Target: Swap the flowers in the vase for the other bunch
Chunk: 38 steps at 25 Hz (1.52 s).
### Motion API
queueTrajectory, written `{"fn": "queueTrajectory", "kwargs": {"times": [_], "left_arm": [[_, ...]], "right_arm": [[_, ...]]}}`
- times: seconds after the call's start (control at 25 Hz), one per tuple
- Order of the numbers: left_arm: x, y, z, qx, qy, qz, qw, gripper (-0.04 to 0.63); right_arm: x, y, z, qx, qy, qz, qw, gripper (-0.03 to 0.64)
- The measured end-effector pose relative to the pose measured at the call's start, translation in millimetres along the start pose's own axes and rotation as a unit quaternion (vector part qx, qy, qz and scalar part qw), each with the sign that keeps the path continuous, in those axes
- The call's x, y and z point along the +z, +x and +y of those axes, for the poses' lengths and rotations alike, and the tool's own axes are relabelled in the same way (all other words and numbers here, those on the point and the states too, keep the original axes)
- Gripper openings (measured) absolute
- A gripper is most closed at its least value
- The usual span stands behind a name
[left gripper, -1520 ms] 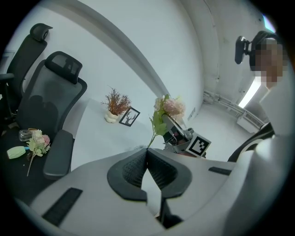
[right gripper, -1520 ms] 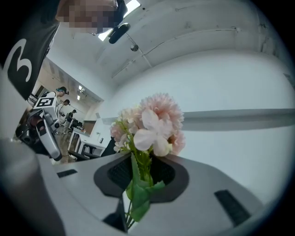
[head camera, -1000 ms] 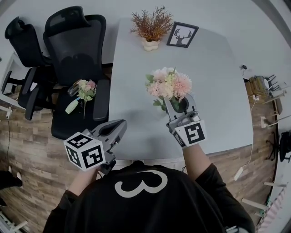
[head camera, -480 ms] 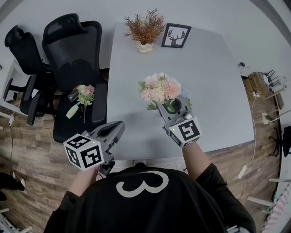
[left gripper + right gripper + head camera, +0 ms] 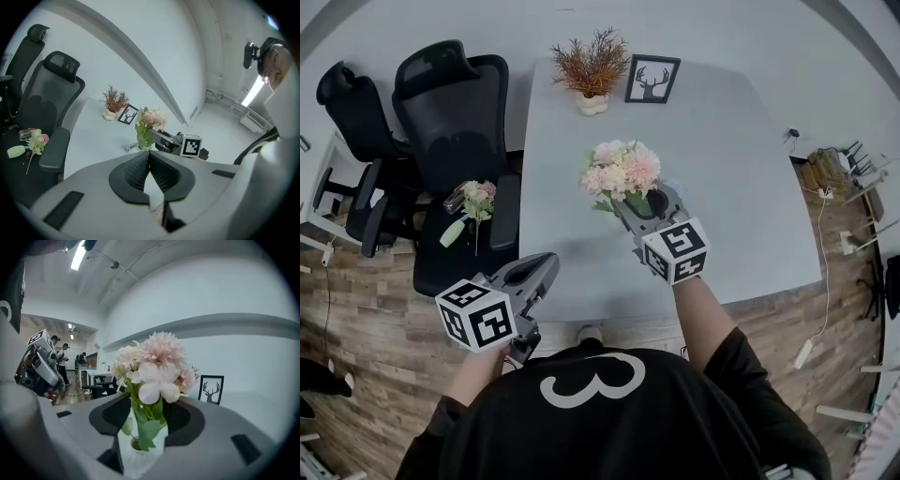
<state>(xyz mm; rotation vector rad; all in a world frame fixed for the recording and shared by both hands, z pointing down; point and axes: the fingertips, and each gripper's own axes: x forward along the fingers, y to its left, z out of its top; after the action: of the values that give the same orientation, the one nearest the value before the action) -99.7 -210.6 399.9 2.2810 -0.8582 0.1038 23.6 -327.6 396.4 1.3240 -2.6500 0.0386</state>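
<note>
Pink flowers (image 5: 619,169) stand in the white vase (image 5: 140,459) on the grey table (image 5: 741,178), mid-table, toward its left edge. Right gripper (image 5: 643,201) straddles the stems: jaws have just been opening, pads look clear of stems, vase contact unclear. Left gripper (image 5: 149,161) is pinched together, empty, hovering off the table's near edge. Other bunch (image 5: 472,197) lies on the office chair (image 5: 441,103) beside the table. Dried plant (image 5: 591,67) and deer picture (image 5: 652,79) sit well apart at the far edge. Bare tabletop right of the vase.

Two flower bunches (image 5: 621,169) (image 5: 475,197), one vase (image 5: 140,460), two chairs (image 5: 455,103) (image 5: 352,94), one picture (image 5: 652,79)
</note>
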Motion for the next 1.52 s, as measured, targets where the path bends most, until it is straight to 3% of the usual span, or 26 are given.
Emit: {"fn": "queueTrajectory", "kwargs": {"times": [0.16,0.4,0.6,0.84,1.0,1.16,1.28,1.52], "left_arm": [[-4.7,-11.1,-20.2,-0.008,0.006,-0.019,0.9998,0.012],[-22.7,-32.2,-69.1,-0.017,0.015,-0.041,0.9989,0.011],[-50.4,-56.2,-137.5,-0.040,0.039,-0.055,0.9969,0.012],[-97.7,-81.1,-229.9,-0.054,0.105,-0.069,0.9906,0.012],[-131.6,-95.6,-280.0,-0.067,0.126,-0.071,0.9872,0.011],[-154.4,-108.6,-321.8,-0.075,0.132,-0.078,0.9854,0.011],[-167.2,-116.6,-347.7,-0.080,0.149,-0.080,0.9823,0.011],[-187.9,-126.0,-374.8,-0.080,0.166,-0.074,0.9800,0.012]], "right_arm": [[-4.4,-14.2,2.9,-0.010,-0.006,0.025,1.000,0.258],[9.4,-79.2,10.9,-0.021,0.016,0.007,1.000,0.261],[18.1,-173.2,38.6,0.000,0.039,-0.021,0.999,0.259],[37.6,-303.7,85.0,0.043,0.072,-0.068,0.994,0.256],[52.1,-375.2,131.2,0.082,0.058,-0.081,0.992,0.172],[55.9,-428.7,172.0,0.131,0.074,-0.086,0.985,0.043],[49.9,-451.1,196.3,0.167,0.088,-0.073,0.979,0.009],[22.0,-468.7,225.3,0.210,0.127,-0.011,0.969,0.008]]}}
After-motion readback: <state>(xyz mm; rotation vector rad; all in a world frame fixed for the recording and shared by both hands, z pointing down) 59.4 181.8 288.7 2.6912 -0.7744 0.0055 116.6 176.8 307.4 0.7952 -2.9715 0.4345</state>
